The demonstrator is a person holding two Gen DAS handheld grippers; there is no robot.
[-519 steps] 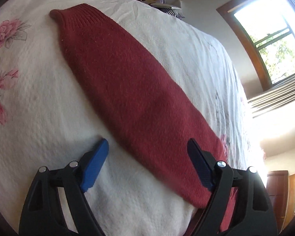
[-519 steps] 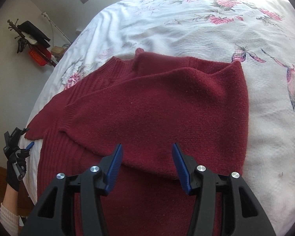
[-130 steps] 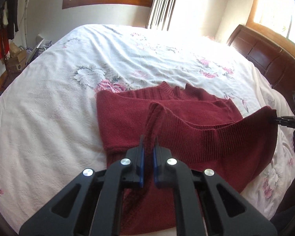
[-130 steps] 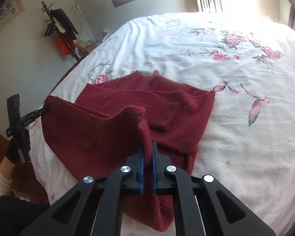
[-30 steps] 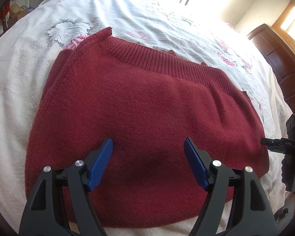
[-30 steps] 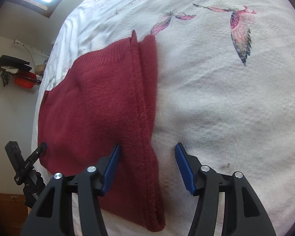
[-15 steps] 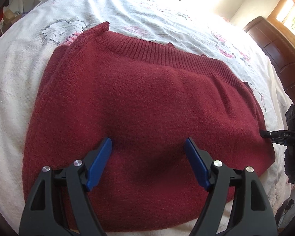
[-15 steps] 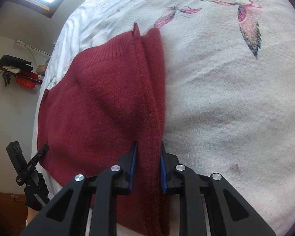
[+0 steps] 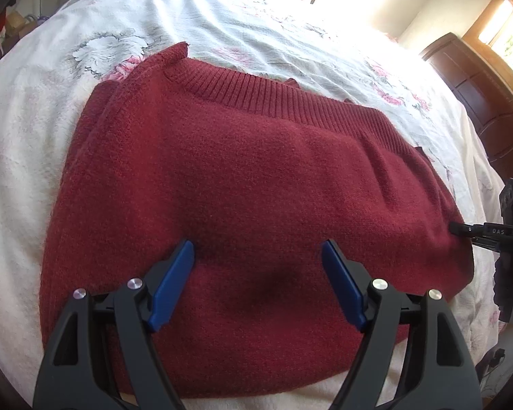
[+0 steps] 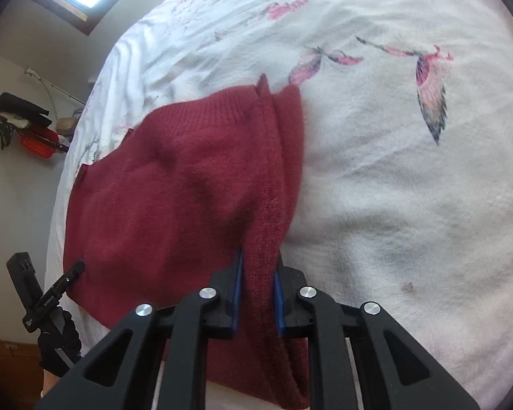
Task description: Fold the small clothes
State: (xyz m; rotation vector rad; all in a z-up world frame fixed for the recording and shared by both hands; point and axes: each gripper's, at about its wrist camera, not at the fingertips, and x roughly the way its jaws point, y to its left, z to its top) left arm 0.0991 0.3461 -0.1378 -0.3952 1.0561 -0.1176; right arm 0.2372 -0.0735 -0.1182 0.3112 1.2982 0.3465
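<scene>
While our right hand-held gripper (image 10: 258, 290) pinches the soft, floppy dark-red knitted sweater's (image 9: 249, 184) layered edge, our left hand-held gripper (image 9: 256, 283) hovers open.

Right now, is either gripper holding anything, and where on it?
The right gripper is shut on the red sweater, pinching the thick side edge of the folded stack. The left gripper is open above the sweater, holding nothing.

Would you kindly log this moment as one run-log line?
left gripper: open over red sweater | right gripper: shut on sweater's side edge | sweater: folded on bedspread
</scene>
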